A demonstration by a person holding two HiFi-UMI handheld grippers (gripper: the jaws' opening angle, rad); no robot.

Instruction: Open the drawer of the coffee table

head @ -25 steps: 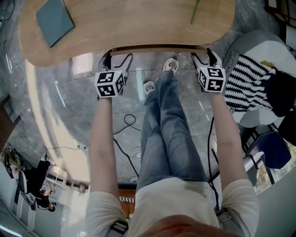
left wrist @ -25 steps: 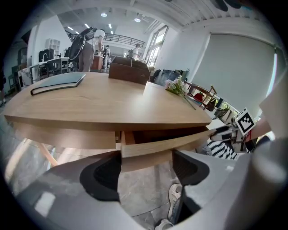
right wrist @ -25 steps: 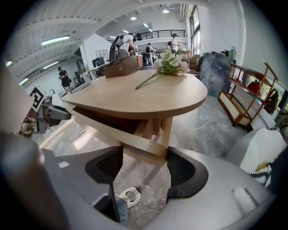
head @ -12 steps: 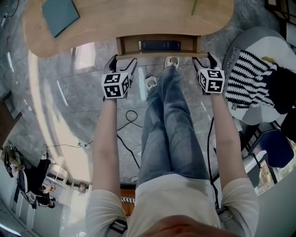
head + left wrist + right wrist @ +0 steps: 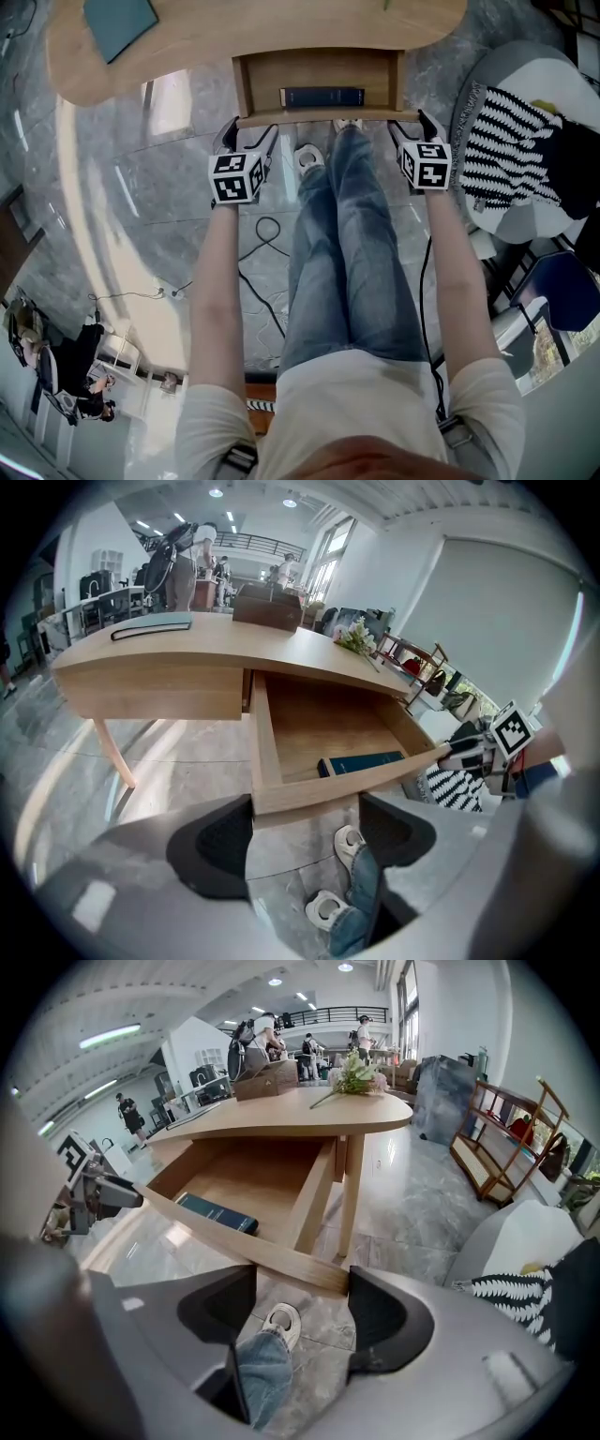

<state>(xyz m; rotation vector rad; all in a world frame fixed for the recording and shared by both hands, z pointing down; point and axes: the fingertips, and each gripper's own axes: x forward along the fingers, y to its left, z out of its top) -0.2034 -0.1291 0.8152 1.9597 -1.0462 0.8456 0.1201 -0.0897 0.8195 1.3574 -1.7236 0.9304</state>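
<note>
Standing open under the pale wooden oval counter (image 5: 253, 37), the matching wooden drawer (image 5: 319, 67) is jutting out toward the person. Its floor is carrying only a dark blue book (image 5: 322, 96), which is lying flat near the front board.

The left claw (image 5: 307, 810) is sitting at the left end of that front board with its two dark jaws spread wide. The board's lower edge is crossing the gap at the jaw tips, and neither jaw is pinching it. The right claw (image 5: 300, 1288) is sitting likewise at the right end, its jaws spread and the board's corner lying just between their tips.

The person's legs in blue jeans (image 5: 347, 244) are stretching forward between the two claws, and a white shoe (image 5: 307, 157) is resting on the grey marble floor (image 5: 141, 187) below the drawer.

A flat teal notebook (image 5: 117, 23) is lying on the counter's left part, well apart from the drawer. A black-and-white striped cloth (image 5: 506, 159) is lying on a pale seat off to the right.
</note>
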